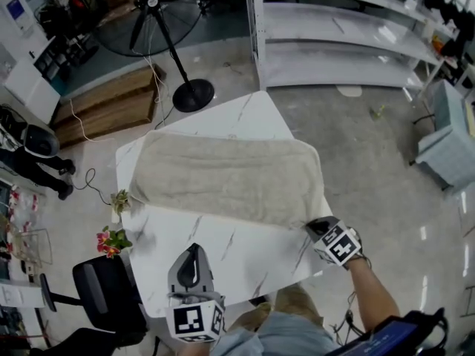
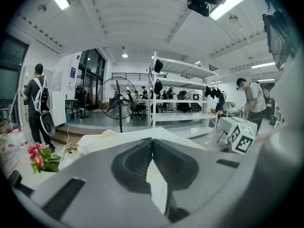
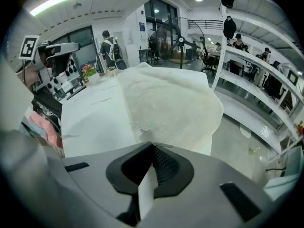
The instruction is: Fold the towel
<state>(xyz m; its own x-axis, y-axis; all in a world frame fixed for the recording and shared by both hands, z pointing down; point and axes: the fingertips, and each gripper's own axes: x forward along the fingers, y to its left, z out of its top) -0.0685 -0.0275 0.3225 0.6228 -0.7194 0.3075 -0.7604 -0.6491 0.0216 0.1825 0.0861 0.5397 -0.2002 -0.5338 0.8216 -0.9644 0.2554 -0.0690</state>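
The towel lies spread flat across the far half of the white table. It looks soft, light and limp, so expect it to sag and drag, and take it by the corners. Your right gripper is closed at the near right corner, and the fabric puckers at its tips as if pinched. Your left gripper is closed and empty over bare tabletop, short of the near left corner. The flowers at the table's left edge sit close to that corner.

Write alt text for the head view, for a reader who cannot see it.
A beige towel lies spread flat on a white table, and the right gripper is shut on its near right corner. The left gripper, shut and empty, hovers over the table's near edge.
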